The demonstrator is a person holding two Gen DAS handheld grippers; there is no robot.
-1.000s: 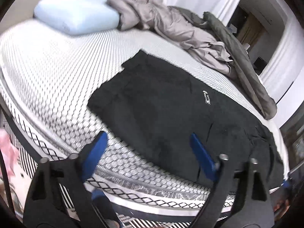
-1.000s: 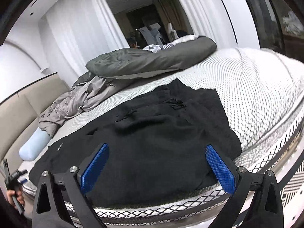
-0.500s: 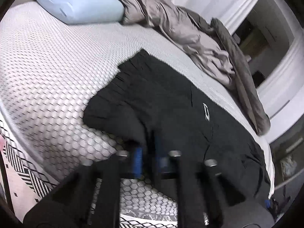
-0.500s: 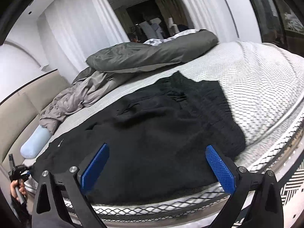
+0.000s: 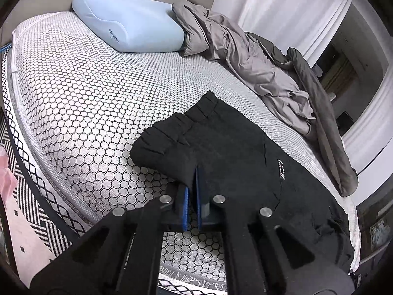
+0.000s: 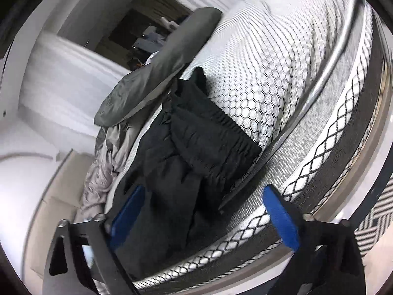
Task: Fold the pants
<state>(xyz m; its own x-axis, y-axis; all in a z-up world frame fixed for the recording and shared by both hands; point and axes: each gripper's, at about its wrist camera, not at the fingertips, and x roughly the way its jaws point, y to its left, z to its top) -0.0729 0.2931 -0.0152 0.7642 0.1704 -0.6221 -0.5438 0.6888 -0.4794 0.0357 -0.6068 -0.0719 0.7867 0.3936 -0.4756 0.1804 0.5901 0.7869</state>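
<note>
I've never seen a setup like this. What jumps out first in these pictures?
The black pants sprawled along the near edge of the honeycomb-patterned mattress. The left tool has its blue pads pinched shut on the pants' edge, while the right tool stands wide open by the other end. Behind lie a pale blue pillow and a rumpled grey duvet.

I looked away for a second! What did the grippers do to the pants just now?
The left hand-held gripper moved in, shut on the near edge of the black fabric pants and lifted it. The right hand-held gripper tilted sideways, still open. The pale blue foam pillow and crumpled grey blanket stayed put.
</note>
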